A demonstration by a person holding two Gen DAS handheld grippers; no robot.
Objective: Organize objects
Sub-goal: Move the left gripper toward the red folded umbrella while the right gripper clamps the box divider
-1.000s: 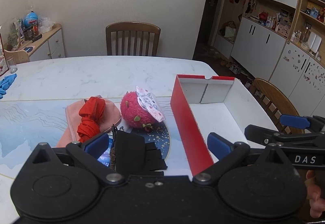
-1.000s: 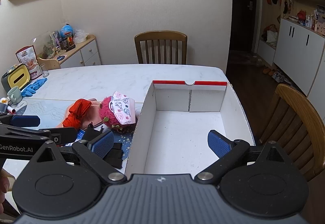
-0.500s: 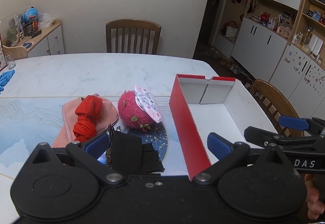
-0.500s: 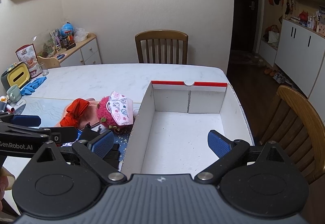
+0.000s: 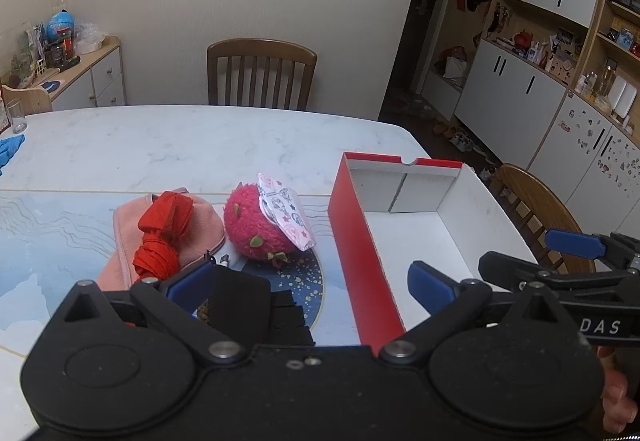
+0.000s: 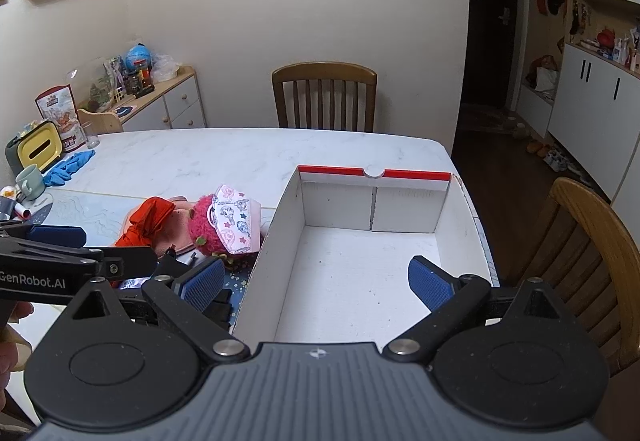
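A red-sided box (image 5: 362,241) with a white inside (image 6: 360,273) stands on the table, nothing in it. Left of it lie a pink fuzzy ball (image 5: 250,227) with a patterned face mask (image 5: 286,215) on it, a red folded cloth (image 5: 162,237) on a pink pouch (image 5: 200,229), and a black folded item (image 5: 256,305). My left gripper (image 5: 310,287) is open above the black item and the box's near corner. My right gripper (image 6: 316,279) is open over the box's near end.
A wooden chair (image 5: 262,75) stands behind the table, another (image 6: 592,253) at the right. A blue glove (image 6: 70,165), a mug (image 6: 32,181), a glass (image 5: 16,115) and a yellow container (image 6: 34,151) sit at the far left. White cabinets (image 5: 520,101) line the right wall.
Both grippers have drawn back and risen slightly, so the objects and box sit a little farther off. Both stay open. Nothing on the table has moved.
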